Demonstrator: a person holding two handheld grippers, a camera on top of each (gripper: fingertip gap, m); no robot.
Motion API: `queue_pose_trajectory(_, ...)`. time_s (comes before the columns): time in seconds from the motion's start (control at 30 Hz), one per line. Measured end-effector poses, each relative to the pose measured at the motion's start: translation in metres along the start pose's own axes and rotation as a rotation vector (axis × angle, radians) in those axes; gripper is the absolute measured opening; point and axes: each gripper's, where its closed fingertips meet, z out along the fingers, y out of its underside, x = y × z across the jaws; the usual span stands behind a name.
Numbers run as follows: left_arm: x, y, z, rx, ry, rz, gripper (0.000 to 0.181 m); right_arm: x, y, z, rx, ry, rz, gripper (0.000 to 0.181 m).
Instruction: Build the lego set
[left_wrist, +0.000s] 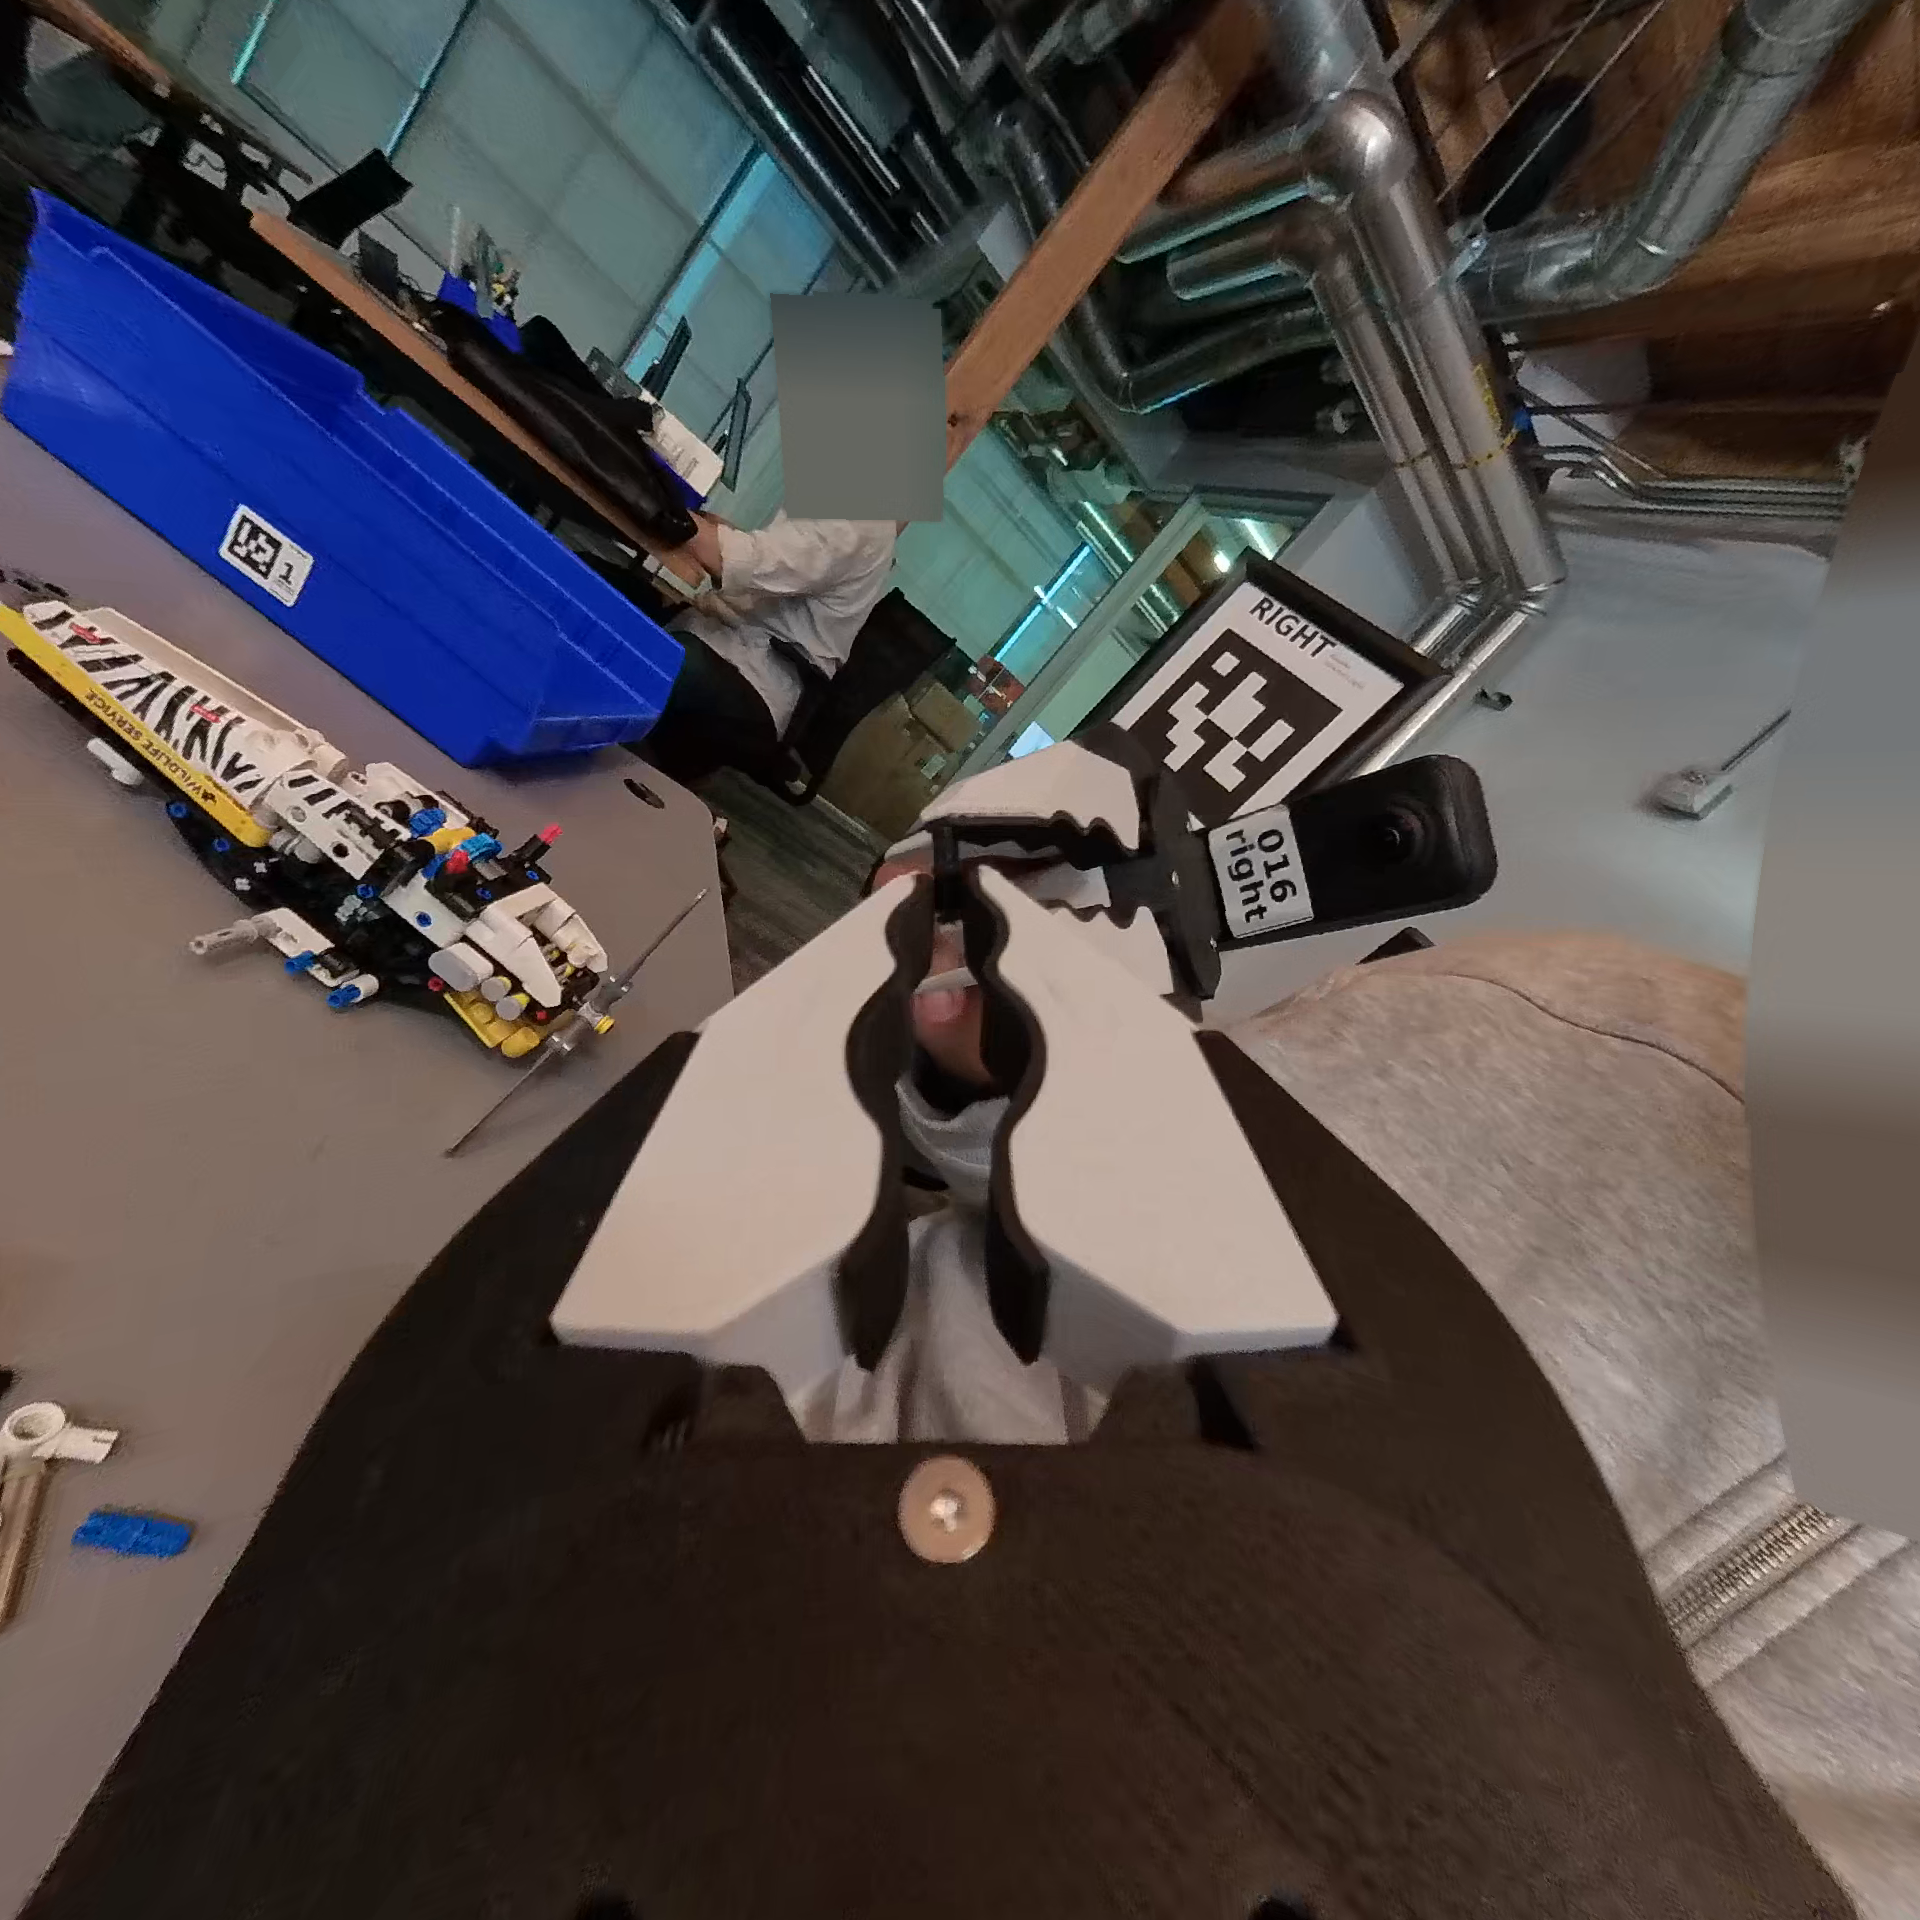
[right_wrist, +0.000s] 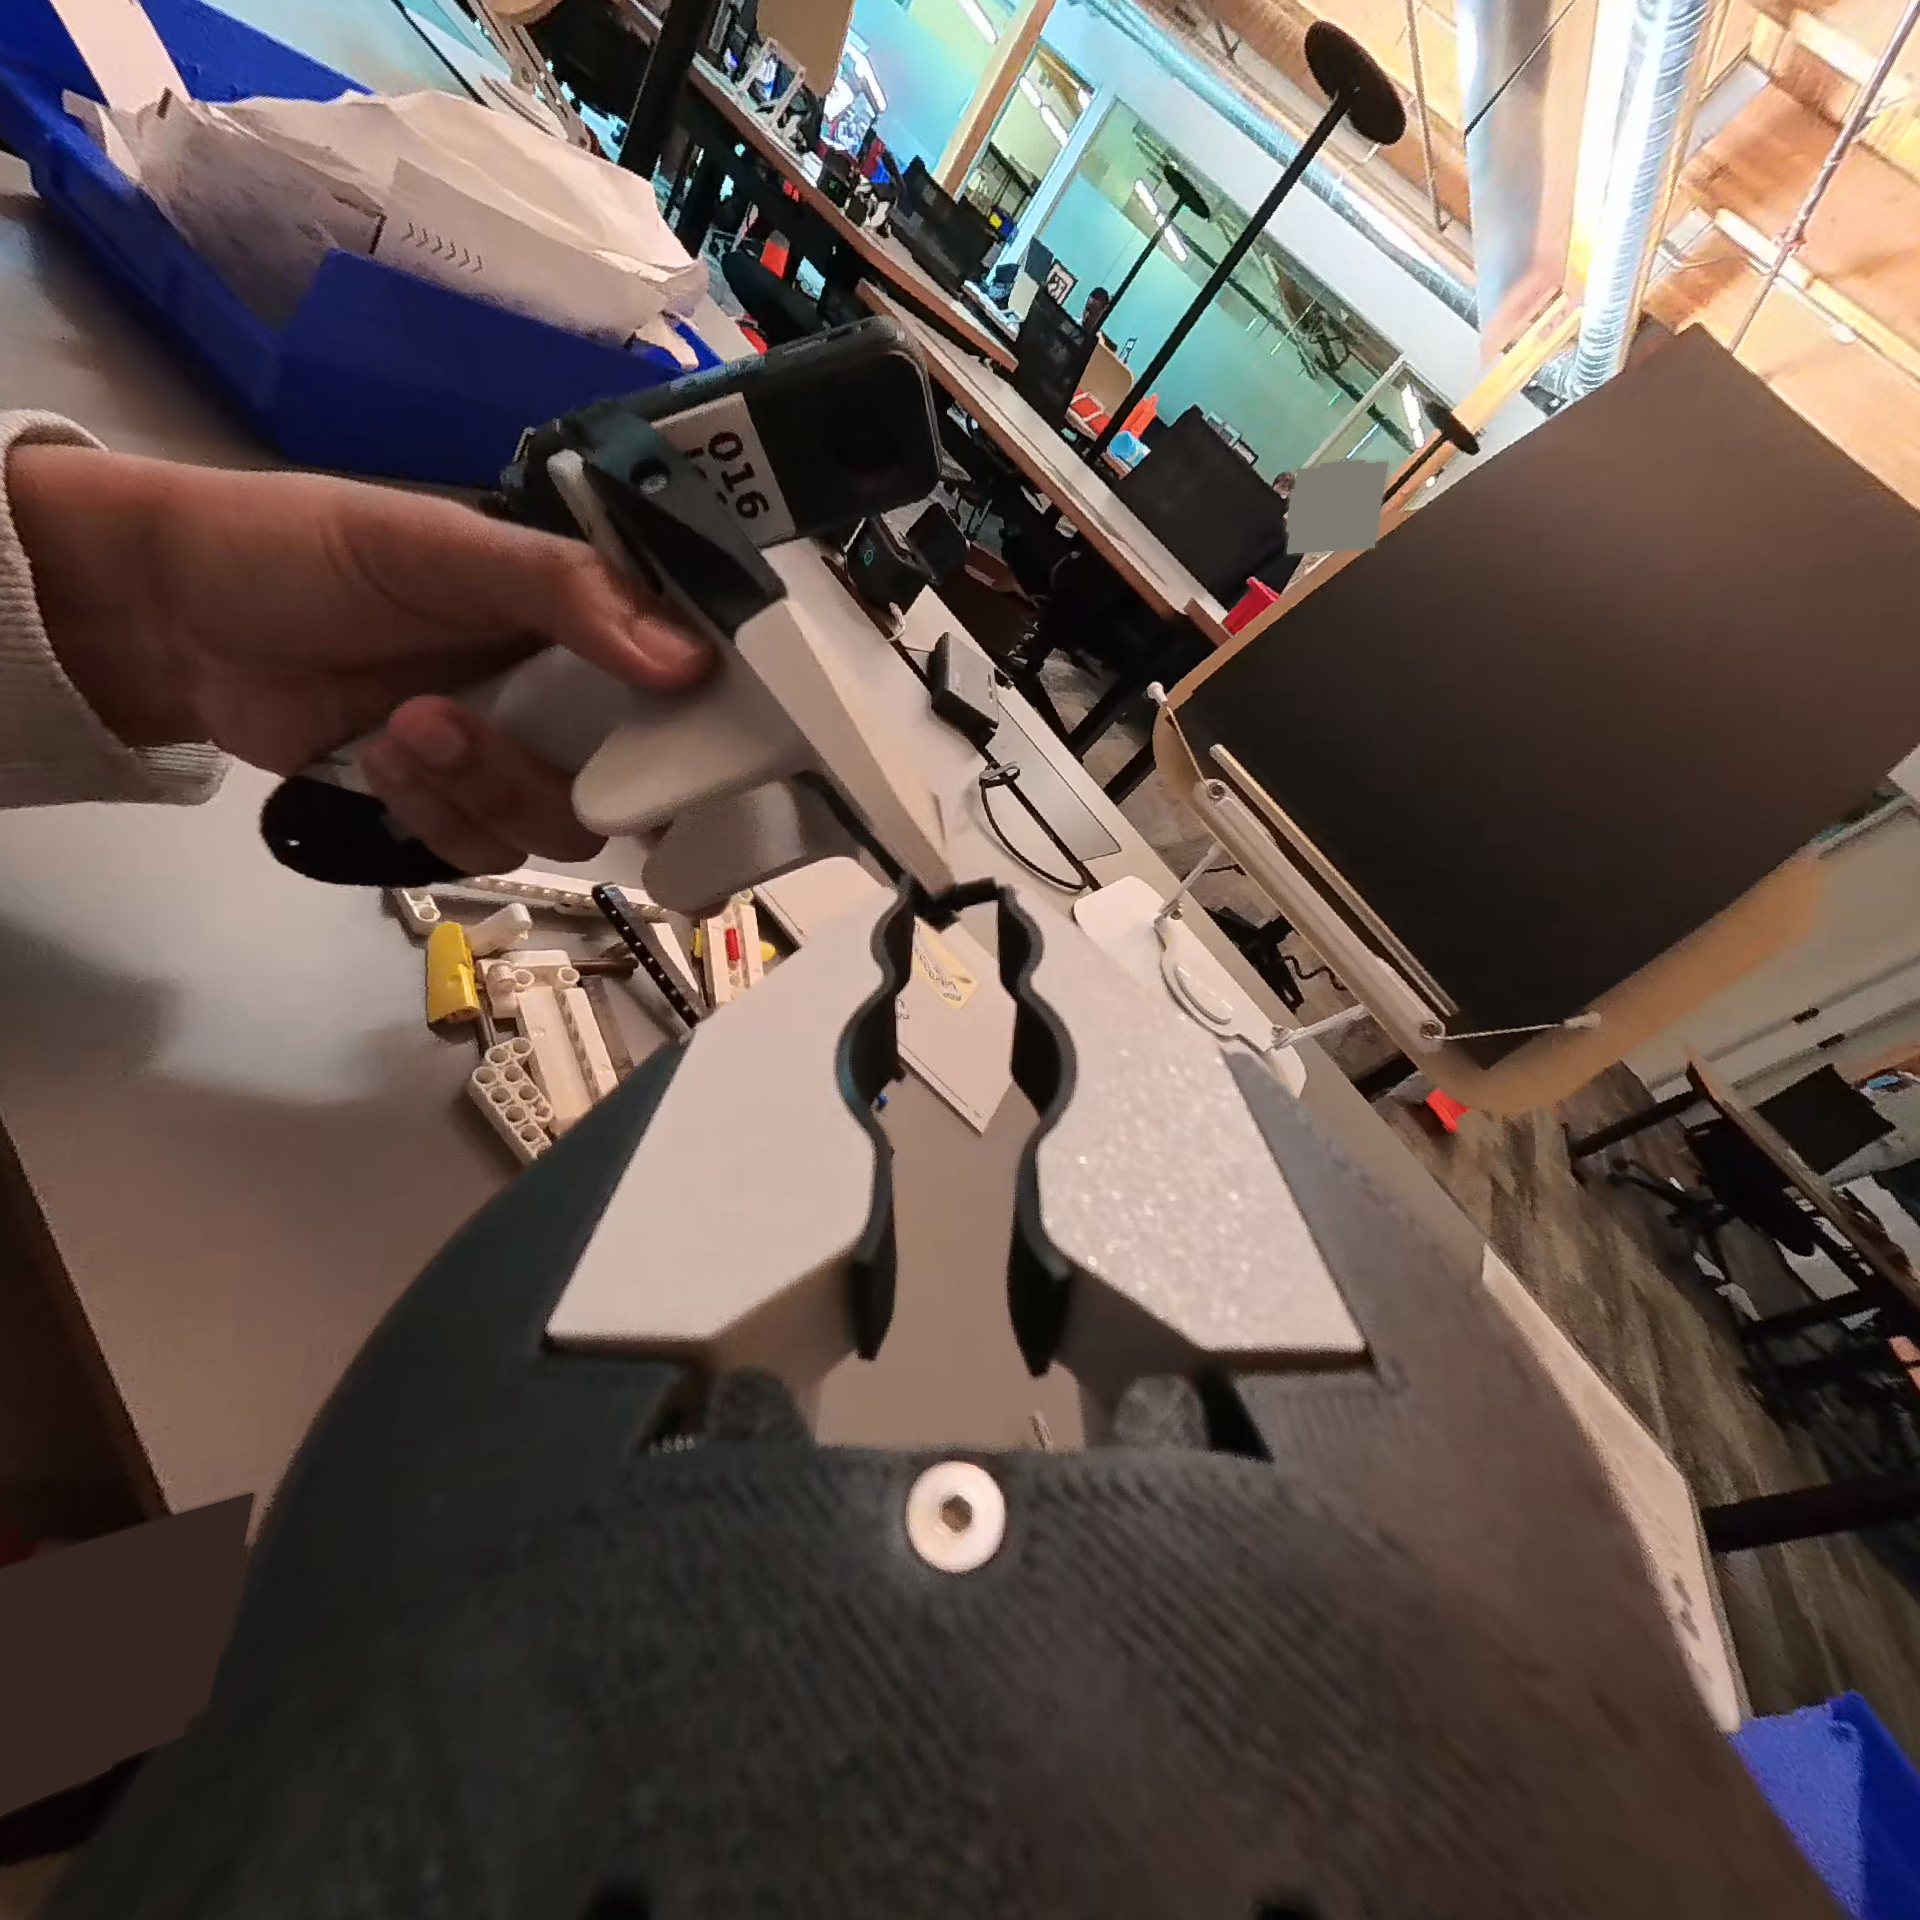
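Observation:
A part-built lego model with zebra-striped white panels and a yellow side lies on the grey table to the left. My left gripper is raised off the table edge, its tips closed on a small black lego piece. My right gripper comes in from the right and meets the same piece tip to tip. In the right wrist view my right gripper pinches the black piece, and the left gripper, held by a hand, reaches in from the left.
A blue bin stands behind the model, and another holds crumpled paper. Loose white, yellow and black pieces lie on the table, with more and a blue piece at front left. A dark monitor back stands right. The tips of both grippers are at nearly the same place.

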Motion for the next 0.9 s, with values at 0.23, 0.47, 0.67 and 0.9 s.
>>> queue_pose_trajectory(0.23,-0.011,0.004,-0.003,-0.025,-0.029,0.022,0.004,-0.003,0.01,0.003,-0.038,-0.012,0.04,0.014)
queue_pose_trajectory(0.47,-0.036,0.014,-0.021,-0.107,-0.231,0.414,0.004,0.005,0.016,-0.004,0.002,-0.237,0.548,0.039)
queue_pose_trajectory(0.67,-0.028,0.022,-0.018,-0.189,-0.304,0.714,0.003,-0.013,0.036,-0.003,-0.113,-0.332,0.561,0.026)
queue_pose_trajectory(0.9,-0.033,0.042,-0.01,-0.313,-0.323,0.806,0.003,-0.029,0.036,-0.004,-0.15,-0.444,0.629,0.009)
